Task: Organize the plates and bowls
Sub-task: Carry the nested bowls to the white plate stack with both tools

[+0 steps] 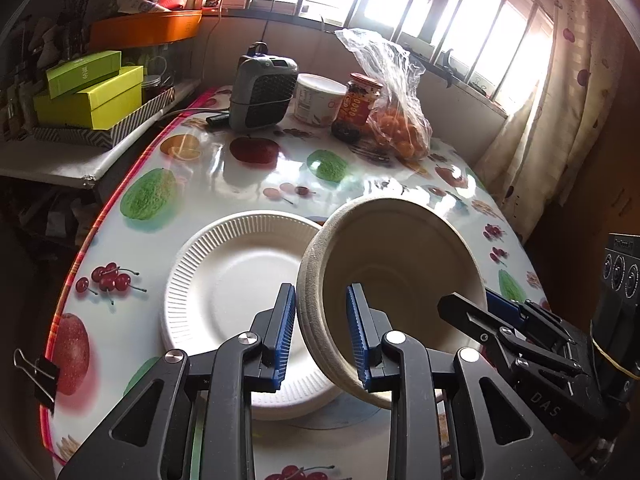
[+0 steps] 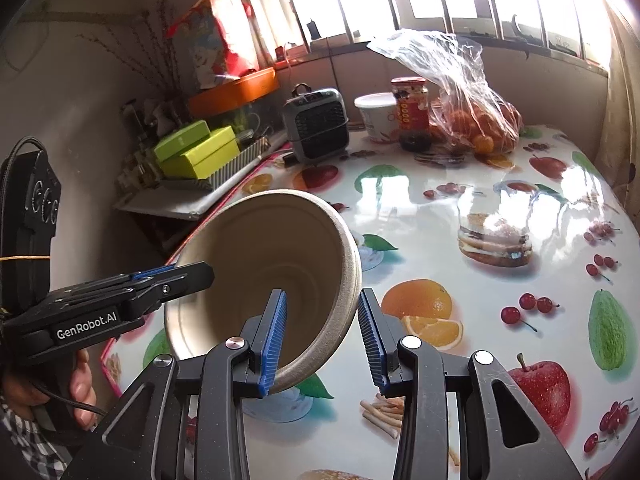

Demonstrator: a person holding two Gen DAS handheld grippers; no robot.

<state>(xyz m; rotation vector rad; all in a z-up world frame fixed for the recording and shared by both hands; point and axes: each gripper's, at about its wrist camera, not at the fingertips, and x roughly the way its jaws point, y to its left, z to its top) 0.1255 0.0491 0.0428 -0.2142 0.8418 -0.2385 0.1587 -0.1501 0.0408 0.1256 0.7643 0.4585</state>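
A stack of beige paper bowls (image 1: 396,264) is held tilted above the table, also seen in the right wrist view (image 2: 276,252). My left gripper (image 1: 322,338) straddles the stack's left rim, its jaws a little apart with small gaps beside the rim. My right gripper (image 2: 322,336) straddles the opposite rim with a wider gap on its outer side; it also shows in the left wrist view (image 1: 480,312). A stack of white ribbed paper plates (image 1: 236,292) lies on the table left of the bowls.
The fruit-print table (image 1: 168,240) carries a grey heater (image 1: 262,88), a white tub (image 1: 318,98), a jar (image 1: 358,106) and a plastic bag of oranges (image 1: 400,120) at the back. Green boxes (image 1: 90,94) sit on a side shelf left.
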